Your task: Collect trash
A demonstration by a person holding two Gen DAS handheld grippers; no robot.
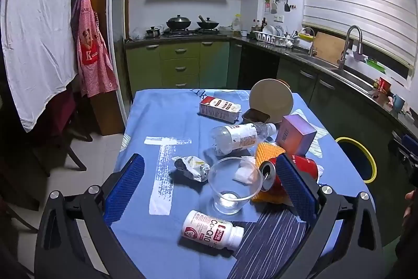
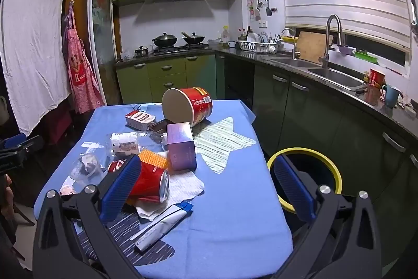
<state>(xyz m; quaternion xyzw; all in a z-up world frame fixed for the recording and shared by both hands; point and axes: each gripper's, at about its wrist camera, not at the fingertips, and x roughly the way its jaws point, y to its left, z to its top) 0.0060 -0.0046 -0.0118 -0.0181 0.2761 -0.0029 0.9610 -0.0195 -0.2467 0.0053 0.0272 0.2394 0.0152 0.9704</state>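
Trash lies on a blue tablecloth [image 1: 162, 122]. My left gripper [image 1: 209, 190] is open above a clear plastic cup [image 1: 233, 183], a crumpled wrapper [image 1: 192, 168], a white pill bottle [image 1: 211, 229] and a red can [image 1: 282, 173]. My right gripper [image 2: 206, 190] is open and empty above the red can [image 2: 150, 183], a paper towel [image 2: 186, 186] and a white tube [image 2: 162, 226]. A clear bottle [image 2: 130, 141], a purple box [image 2: 181, 145], a carton [image 2: 138, 119] and a red tub [image 2: 188, 106] lie farther back. A yellow-rimmed bin [image 2: 305, 174] stands right of the table.
Green kitchen cabinets [image 2: 300, 106] and a counter with a sink [image 2: 334, 77] run along the right. A stove with pans [image 2: 180, 41] is at the back. A white sheet [image 1: 36, 30] and a red apron [image 1: 91, 49] hang at the left.
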